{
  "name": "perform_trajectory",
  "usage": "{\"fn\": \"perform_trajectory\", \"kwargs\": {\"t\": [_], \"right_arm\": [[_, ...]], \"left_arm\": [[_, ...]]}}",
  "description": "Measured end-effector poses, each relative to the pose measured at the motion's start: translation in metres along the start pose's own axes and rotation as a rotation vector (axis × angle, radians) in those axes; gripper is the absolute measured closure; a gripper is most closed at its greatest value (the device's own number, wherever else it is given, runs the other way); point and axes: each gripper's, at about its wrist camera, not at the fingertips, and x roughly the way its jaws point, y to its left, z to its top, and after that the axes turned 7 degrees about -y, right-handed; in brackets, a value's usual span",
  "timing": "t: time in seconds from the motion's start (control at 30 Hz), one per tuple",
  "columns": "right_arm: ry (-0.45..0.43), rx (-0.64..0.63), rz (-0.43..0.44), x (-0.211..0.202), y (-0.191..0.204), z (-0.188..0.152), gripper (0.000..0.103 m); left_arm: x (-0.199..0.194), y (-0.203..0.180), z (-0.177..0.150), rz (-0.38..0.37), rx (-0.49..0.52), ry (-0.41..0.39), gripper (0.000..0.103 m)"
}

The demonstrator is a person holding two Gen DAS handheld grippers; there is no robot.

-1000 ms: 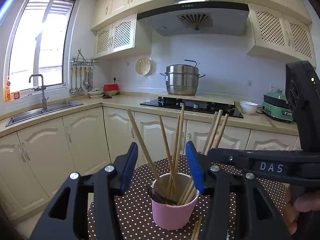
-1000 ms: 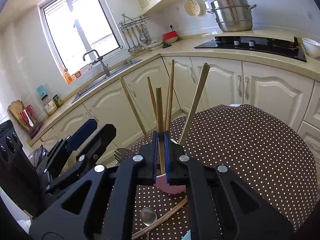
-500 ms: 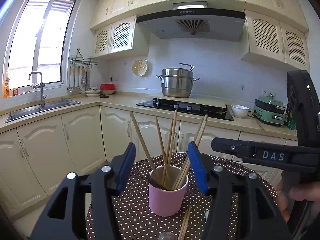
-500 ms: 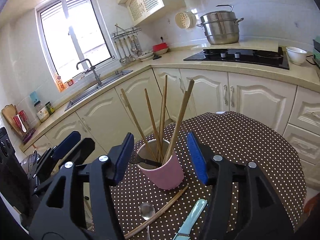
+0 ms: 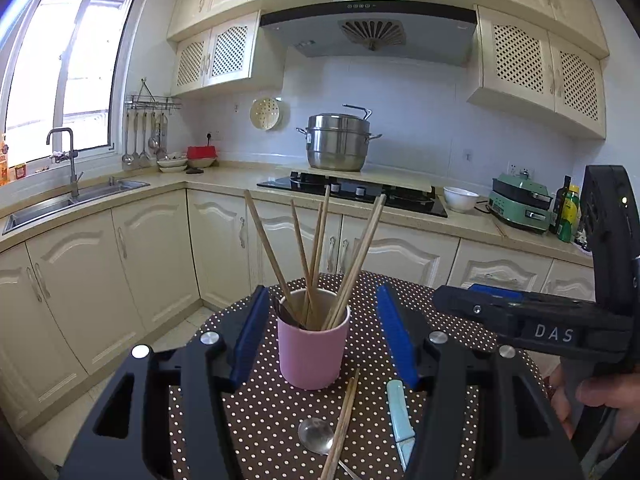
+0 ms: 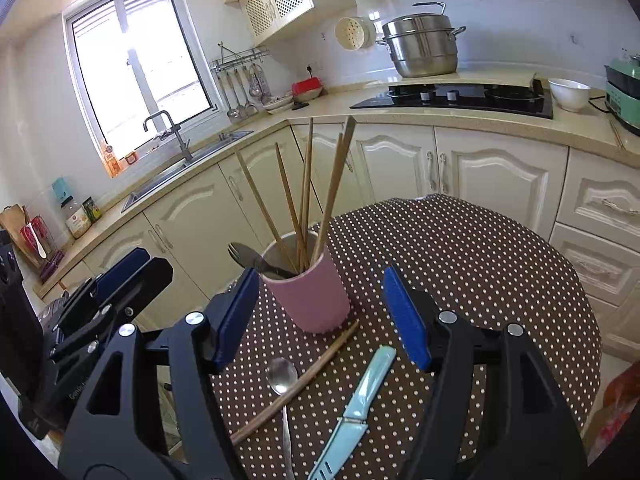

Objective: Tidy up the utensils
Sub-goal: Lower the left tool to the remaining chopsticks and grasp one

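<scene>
Pink and upright, the cup stands on the dotted tablecloth of the round table, with a bunch of wooden chopsticks fanned out of its mouth. The left gripper has its blue pads apart, one on either side of the cup without touching it. The right gripper has its jaws opening, with nothing pressed between them; the cup sits just beyond its tips. From the right wrist view a dark spoon shows leaning over the cup's left rim, which the left wrist view barely gives as a dark shape inside. That same view lays out the near items plainly: a loose chopstick lying slantwise and touching the cup's base, a steel spoon crossed beneath it, and a pale blue knife to its right. From the left wrist view these are cut off at the bottom edge, the knife half hidden behind the right finger. Only the left wrist view shows the person's hand on the other gripper's handle at far right. Whether two chopsticks lie loose or one is hard to make out.
</scene>
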Motion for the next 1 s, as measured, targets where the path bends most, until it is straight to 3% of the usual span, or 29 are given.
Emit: {"fn": "perform_trajectory", "kwargs": {"t": [0.13,0.53,0.73,1.0], "right_arm": [[0.027,0.013,-0.01,-0.001,-0.009,-0.014,0.038],[0.188,0.05,-0.073,0.019,-0.037,-0.08,0.038],[0.279,0.044,-0.087,0.038,-0.038,-0.105,0.038],[0.29,0.055,-0.078,0.042,-0.033,-0.115,0.038]], "left_arm": [[0.003,0.002,-0.01,-0.026,-0.022,0.077,0.047],[0.029,0.017,-0.073,0.002,-0.033,0.348,0.047],[0.038,0.017,-0.107,-0.014,0.054,0.473,0.047],[0.039,0.022,-0.137,0.027,0.198,0.546,0.047]]}}
